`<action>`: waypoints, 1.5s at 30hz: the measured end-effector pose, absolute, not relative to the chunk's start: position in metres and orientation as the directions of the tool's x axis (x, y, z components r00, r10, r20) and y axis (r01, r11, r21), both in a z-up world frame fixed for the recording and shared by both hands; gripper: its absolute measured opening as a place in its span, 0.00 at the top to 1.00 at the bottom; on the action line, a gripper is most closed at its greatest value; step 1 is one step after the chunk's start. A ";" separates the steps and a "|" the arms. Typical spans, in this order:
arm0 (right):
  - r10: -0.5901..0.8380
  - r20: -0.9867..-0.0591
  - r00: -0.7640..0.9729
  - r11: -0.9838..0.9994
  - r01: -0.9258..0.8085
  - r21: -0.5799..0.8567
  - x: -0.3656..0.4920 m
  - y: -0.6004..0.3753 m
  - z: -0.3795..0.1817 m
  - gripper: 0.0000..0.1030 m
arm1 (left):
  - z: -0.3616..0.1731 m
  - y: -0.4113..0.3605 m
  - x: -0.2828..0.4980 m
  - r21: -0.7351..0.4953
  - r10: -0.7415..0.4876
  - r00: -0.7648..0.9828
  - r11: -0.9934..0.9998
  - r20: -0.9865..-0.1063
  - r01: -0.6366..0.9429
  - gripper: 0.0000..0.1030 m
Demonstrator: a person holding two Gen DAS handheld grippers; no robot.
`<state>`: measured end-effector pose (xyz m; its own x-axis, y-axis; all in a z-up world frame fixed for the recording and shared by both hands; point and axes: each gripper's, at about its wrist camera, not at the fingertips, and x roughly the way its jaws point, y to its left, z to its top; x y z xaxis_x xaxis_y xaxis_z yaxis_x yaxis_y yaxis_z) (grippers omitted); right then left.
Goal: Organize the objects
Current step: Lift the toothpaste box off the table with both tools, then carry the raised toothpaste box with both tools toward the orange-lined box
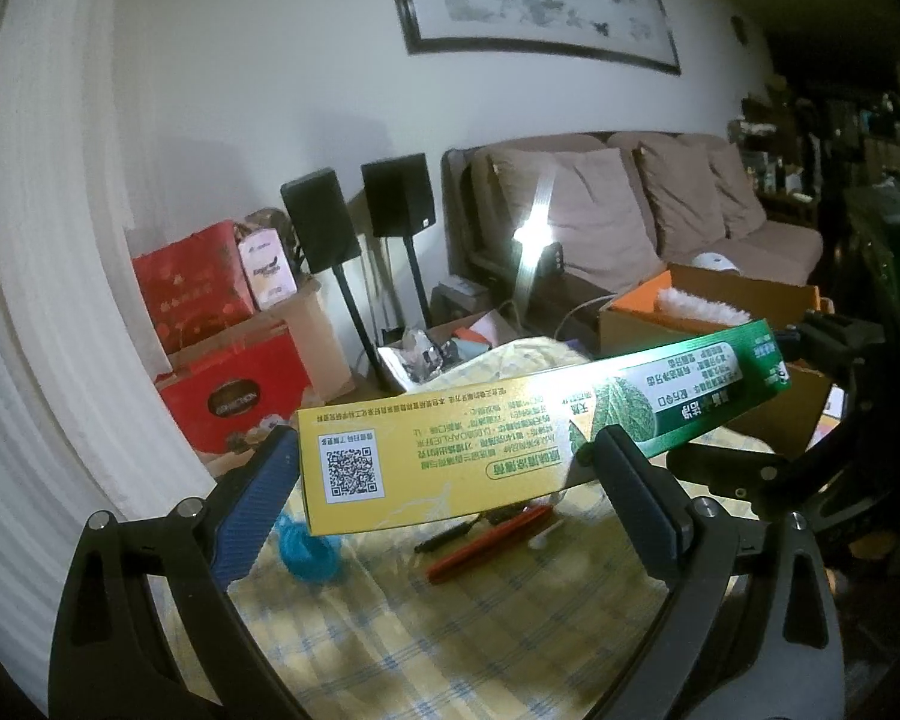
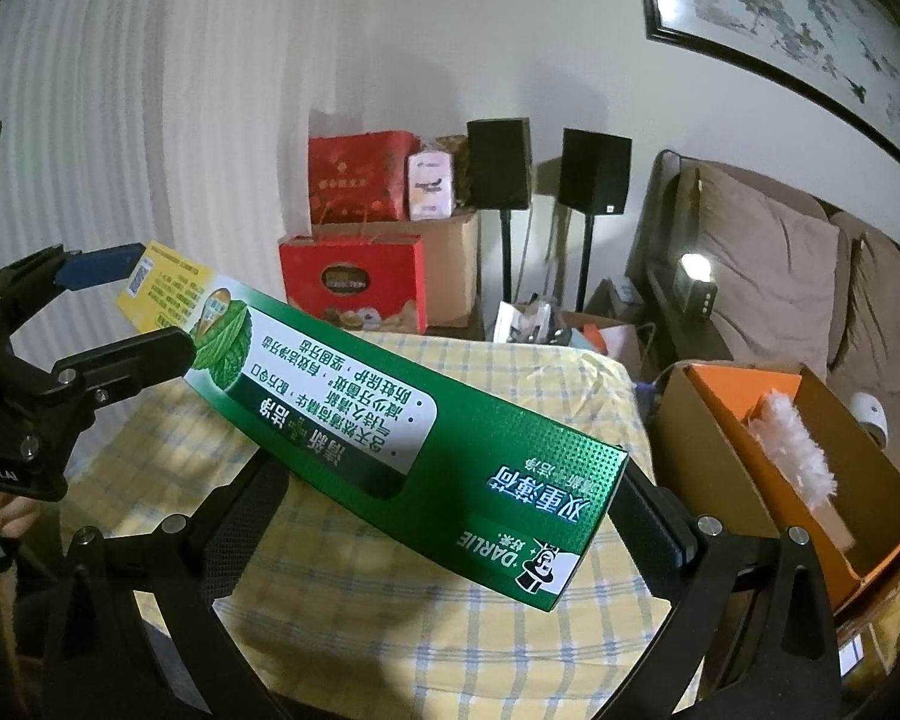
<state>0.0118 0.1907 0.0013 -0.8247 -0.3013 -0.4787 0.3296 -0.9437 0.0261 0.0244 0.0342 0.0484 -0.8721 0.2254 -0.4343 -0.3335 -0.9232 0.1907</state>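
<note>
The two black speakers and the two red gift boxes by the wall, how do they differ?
The speakers are plain black and stand raised on thin poles; the red gift boxes carry gold print, one resting low and the other higher, on a cardboard carton. The speakers stand side by side; the boxes sit one above the other. Both pairs stand against the white wall.

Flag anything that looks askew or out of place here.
The toothpaste box hangs tilted in mid-air above the checked tablecloth, upside down, with the left claw and right claw at opposite ends. Nothing looks spilled or damaged.
</note>
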 end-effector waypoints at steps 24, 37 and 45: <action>-0.316 -0.435 -0.844 -0.930 0.366 -0.035 -0.003 0.241 0.048 0.01 | 0.092 0.076 0.005 0.138 0.160 -0.910 -0.964 -0.382 -0.228 0.05; -0.347 -0.392 -0.852 -0.931 0.362 0.038 -0.010 0.289 0.059 0.01 | 0.111 0.125 -0.004 0.229 0.132 -0.927 -0.948 -0.352 -0.222 0.05; -0.317 -0.375 -0.871 -0.943 0.330 0.031 -0.010 0.313 0.072 0.01 | 0.123 0.153 -0.008 0.250 0.152 -0.930 -0.937 -0.334 -0.243 0.05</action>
<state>-0.0097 0.3133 0.0721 -0.8710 -0.3175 -0.3751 0.3305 -0.9433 0.0310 -0.0080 0.1527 0.1234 -0.9301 0.1524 -0.3342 -0.2434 -0.9372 0.2499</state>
